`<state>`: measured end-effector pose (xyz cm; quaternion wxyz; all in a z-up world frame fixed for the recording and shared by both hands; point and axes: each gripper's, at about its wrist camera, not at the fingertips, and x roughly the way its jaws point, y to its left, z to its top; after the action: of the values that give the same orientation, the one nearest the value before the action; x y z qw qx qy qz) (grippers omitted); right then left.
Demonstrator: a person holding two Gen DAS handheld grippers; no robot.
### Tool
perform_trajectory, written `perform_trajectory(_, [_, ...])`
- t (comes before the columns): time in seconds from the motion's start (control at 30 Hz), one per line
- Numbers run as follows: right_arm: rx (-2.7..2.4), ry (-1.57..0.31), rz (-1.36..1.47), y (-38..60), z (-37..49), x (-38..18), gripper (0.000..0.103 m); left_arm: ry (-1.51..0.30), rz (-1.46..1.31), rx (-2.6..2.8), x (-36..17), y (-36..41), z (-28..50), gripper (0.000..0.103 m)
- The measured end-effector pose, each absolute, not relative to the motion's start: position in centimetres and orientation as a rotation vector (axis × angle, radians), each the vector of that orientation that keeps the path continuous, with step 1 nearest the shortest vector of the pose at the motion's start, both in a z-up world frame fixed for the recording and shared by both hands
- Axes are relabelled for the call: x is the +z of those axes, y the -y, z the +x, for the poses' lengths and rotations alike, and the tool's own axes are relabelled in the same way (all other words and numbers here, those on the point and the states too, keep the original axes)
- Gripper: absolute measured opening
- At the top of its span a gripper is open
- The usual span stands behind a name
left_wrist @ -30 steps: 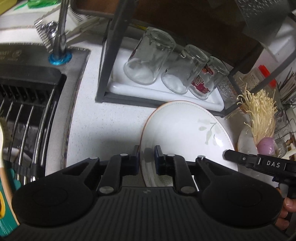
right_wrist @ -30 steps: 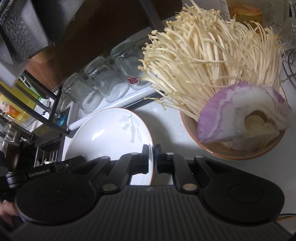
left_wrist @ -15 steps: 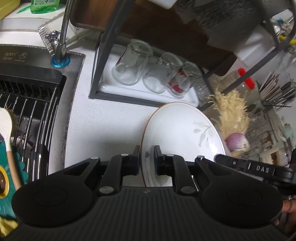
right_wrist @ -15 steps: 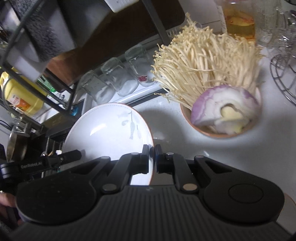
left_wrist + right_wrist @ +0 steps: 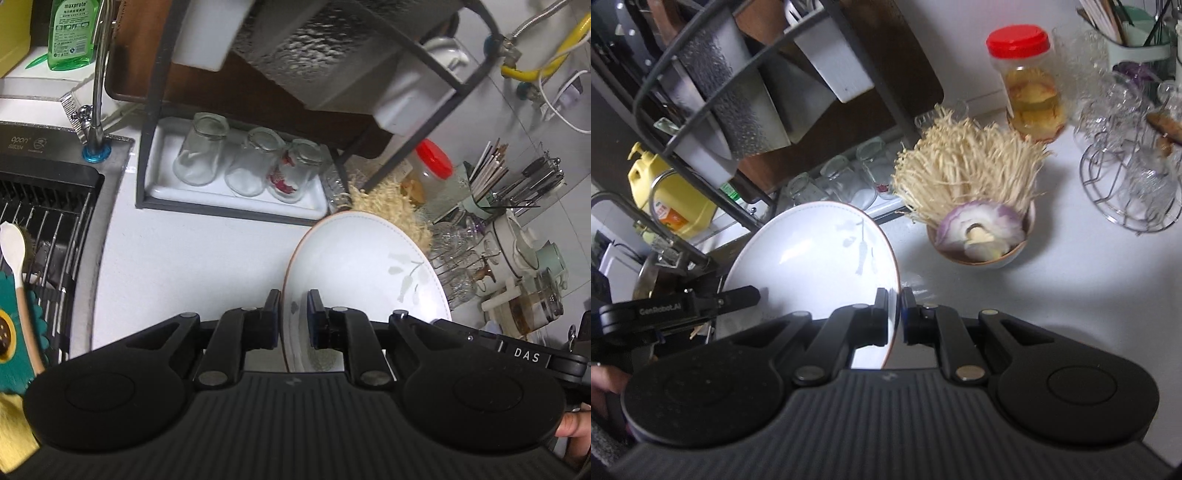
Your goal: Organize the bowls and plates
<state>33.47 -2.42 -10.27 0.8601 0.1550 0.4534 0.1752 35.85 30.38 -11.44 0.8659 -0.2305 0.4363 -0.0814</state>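
Note:
A white plate [image 5: 354, 266] with a brown rim and a pale leaf print hangs above the counter, held from both sides. My left gripper [image 5: 293, 314] is shut on its left rim. My right gripper [image 5: 894, 312] is shut on the opposite rim of the same white plate [image 5: 812, 258]. In the right wrist view the left gripper's body [image 5: 679, 308] shows at the plate's far side. A brown-rimmed bowl [image 5: 1015, 254] holding enoki mushrooms and a cut purple onion stands on the counter beyond the plate.
A black dish rack [image 5: 258, 74] stands over a white tray [image 5: 236, 199] with three upturned glasses. A sink with a black drainer [image 5: 40, 221] lies at the left. A red-lidded jar [image 5: 1030, 85], wire glass holder [image 5: 1126, 184] and utensil holders [image 5: 517, 192] crowd the right.
Both grippers have risen together with the plate, lifting it off the counter. The glasses, the bowl and the counter now look smaller and farther away, and more of the rack shows.

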Motion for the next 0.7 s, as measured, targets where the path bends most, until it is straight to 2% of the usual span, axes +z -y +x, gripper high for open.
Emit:
perform_trajectory(0.33, [0.416, -0.877, 0.229, 6.5, 31.5, -8.1, 0.01, -0.887, -0.467, -0.157, -10.2, -25.2, 33.5, 0.017])
perform_trajectory(0.7, [0.36, -0.925, 0.133, 11.3, 28.6, -11.1, 0.01, -0.99, -0.494, -0.189, -15.2, -19.0, 32.1, 0.018])
